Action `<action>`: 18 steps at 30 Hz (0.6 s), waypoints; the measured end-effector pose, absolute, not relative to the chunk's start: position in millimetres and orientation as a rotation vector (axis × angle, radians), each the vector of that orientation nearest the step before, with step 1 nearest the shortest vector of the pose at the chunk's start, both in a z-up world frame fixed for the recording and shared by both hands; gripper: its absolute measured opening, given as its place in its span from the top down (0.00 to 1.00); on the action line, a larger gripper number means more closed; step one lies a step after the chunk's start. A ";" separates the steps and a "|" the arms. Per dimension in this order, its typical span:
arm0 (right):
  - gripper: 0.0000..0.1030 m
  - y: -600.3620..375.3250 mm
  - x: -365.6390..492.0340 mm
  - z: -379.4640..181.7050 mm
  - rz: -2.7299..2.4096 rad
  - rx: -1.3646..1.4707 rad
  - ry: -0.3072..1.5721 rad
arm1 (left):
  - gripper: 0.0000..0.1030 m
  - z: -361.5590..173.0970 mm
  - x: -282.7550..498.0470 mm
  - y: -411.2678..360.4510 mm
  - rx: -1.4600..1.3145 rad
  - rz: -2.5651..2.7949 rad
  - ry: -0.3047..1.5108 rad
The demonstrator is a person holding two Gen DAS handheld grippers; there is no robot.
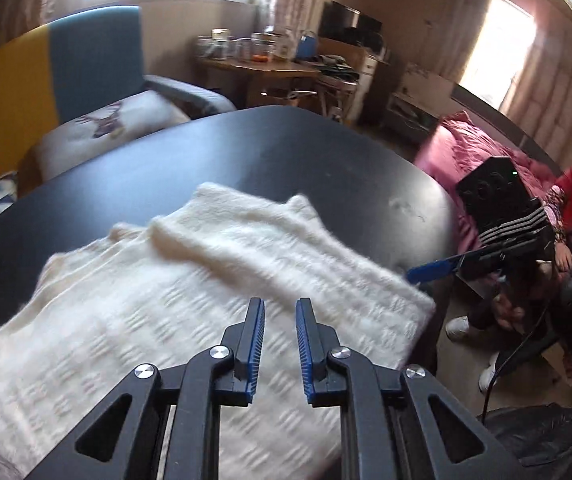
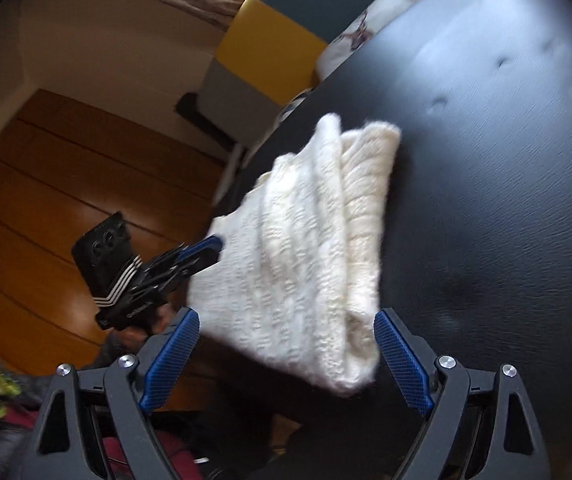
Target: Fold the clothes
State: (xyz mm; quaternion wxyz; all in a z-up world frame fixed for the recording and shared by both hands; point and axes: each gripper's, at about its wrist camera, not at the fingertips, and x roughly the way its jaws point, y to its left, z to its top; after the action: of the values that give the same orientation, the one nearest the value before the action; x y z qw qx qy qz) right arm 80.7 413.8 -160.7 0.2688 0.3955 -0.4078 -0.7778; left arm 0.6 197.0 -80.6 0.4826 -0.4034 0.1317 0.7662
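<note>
The folded white sweater (image 2: 306, 248) lies at the black table's (image 2: 486, 160) near edge, overhanging it; bare tabletop spreads beyond. The right tongs (image 2: 286, 332) gape wide around its corner; the left tongs (image 1: 279, 312), slightly parted and empty, hover above it.

The white knitted sweater (image 1: 173, 312) is smeared by motion blur in both views, its knit pattern only half legible. In the left wrist view it runs off the picture's left and bottom edges, and the left hand-held gripper (image 1: 279, 320) covers part of it. The desk (image 1: 286, 152) is cut off at the left edge — its near edge lies hidden under the sweater. In the right wrist view the sweater's near corner (image 2: 350, 376) is too blurred to tell whether it overhangs the desk's edge.
</note>
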 end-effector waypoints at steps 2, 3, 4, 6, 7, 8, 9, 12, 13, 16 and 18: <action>0.12 411.8 73.7 -163.4 -2.030 1.061 -1.099 | 0.86 -77.2 -7.5 209.5 -0.990 1.853 0.320; 0.12 409.0 70.5 -164.2 -1.999 1.066 -1.088 | 0.86 -77.3 -12.4 215.1 -0.997 1.849 0.328; 0.12 405.6 67.1 -165.0 -1.964 1.072 -1.075 | 0.86 -78.0 -17.6 220.6 -1.006 1.845 0.339; 0.12 396.0 59.8 -167.0 -1.883 1.097 -1.039 | 0.86 -82.9 -25.1 228.2 -1.026 1.829 0.364; 0.12 391.3 56.2 -168.0 -1.843 1.109 -1.022 | 0.86 -87.5 -29.3 233.7 -1.045 1.816 0.383; 0.12 386.0 53.8 -167.8 -1.808 1.125 -0.996 | 0.86 -91.7 -32.8 238.2 -1.057 1.810 0.404; 0.12 379.3 54.4 -164.7 -1.787 1.150 -0.951 | 0.86 -95.7 -36.0 242.1 -1.066 1.806 0.425; 0.11 359.4 56.1 -155.3 -1.720 1.223 -0.818 | 0.86 -103.3 -41.7 250.6 -1.071 1.800 0.468; 0.11 352.8 56.7 -152.1 -1.697 1.245 -0.773 | 0.86 -104.6 -42.7 254.3 -1.065 1.797 0.480; 0.11 332.9 58.5 -142.7 -1.625 1.309 -0.640 | 0.86 -117.2 -48.5 270.5 -1.094 1.779 0.522; 0.11 323.5 62.7 -153.9 -1.589 1.409 -0.592 | 0.85 -129.9 -52.6 281.1 -1.125 1.773 0.523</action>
State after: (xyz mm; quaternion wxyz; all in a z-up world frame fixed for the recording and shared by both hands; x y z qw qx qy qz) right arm 62.7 323.5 -153.9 0.4515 0.5704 -0.2395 -0.6429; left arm -52.6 281.1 -129.9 0.4697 -0.4589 0.2135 0.7233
